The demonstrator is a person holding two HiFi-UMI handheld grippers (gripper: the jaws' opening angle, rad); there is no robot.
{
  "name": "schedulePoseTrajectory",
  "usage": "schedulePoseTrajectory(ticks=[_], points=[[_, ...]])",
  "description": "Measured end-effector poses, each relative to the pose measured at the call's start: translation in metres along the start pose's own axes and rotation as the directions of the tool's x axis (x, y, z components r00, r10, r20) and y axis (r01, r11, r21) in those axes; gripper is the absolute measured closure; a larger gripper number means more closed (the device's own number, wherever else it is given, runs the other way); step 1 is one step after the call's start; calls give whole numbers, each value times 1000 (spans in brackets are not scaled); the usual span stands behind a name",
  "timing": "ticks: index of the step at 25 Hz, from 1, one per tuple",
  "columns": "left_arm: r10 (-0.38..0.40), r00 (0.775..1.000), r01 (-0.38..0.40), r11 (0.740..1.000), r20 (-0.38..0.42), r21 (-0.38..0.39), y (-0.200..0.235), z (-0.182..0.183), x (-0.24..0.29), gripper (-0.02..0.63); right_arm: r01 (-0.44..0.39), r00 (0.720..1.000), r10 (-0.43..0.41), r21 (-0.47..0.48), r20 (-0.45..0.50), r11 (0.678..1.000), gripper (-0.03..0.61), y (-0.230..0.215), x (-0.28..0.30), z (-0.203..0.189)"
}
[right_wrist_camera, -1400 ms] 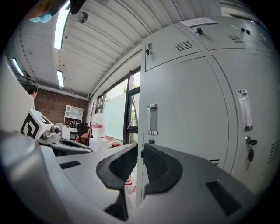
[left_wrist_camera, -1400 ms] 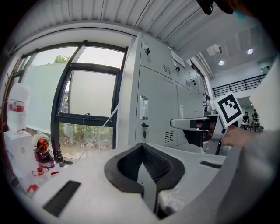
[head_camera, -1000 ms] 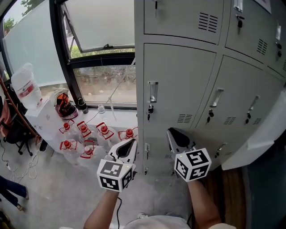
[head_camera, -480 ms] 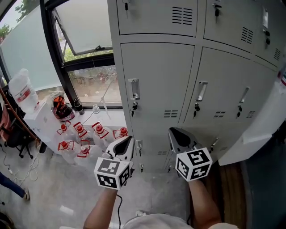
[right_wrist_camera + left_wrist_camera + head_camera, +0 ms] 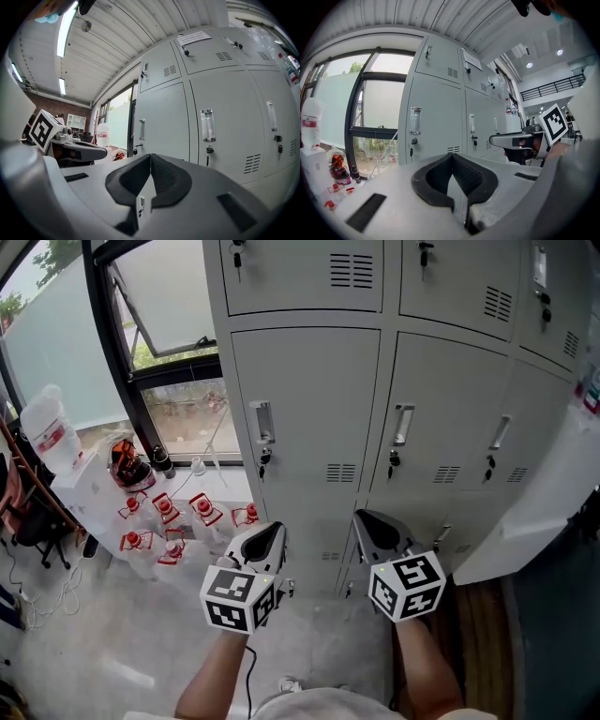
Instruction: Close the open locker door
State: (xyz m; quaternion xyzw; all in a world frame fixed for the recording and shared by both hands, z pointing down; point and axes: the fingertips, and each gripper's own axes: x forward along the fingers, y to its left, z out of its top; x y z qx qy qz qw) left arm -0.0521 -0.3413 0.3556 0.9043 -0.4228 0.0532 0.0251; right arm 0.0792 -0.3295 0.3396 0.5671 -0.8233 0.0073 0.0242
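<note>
A bank of grey lockers fills the head view, its doors shut except one. That open locker door swings out at the far right, a pale panel seen edge-on. My left gripper is held low in front of the lower lockers, shut and empty. My right gripper hangs beside it, nearer the open door but well short of it, also shut on nothing. In the left gripper view the closed jaws face the locker fronts. The right gripper view shows its jaws closed before a handled door.
Several red-capped bottles stand on the floor left of the lockers, under a window. A large water jug sits on a white stand at the far left. A wooden floor strip lies below the open door.
The lockers have slid left in the head view as I moved right along them. Both grippers travelled with me, still side by side and shut.
</note>
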Motion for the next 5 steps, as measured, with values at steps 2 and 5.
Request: schedulePoseTrajectory(ticks=[2, 5], points=[[-2, 1000, 2, 1000, -2, 1, -5, 0, 2, 607, 0, 1000, 0, 2, 1, 1000, 571, -3, -3, 0], [-3, 1000, 3, 1000, -6, 1, -12, 0, 3, 607, -2, 1000, 2, 2, 1, 1000, 571, -7, -8, -1]])
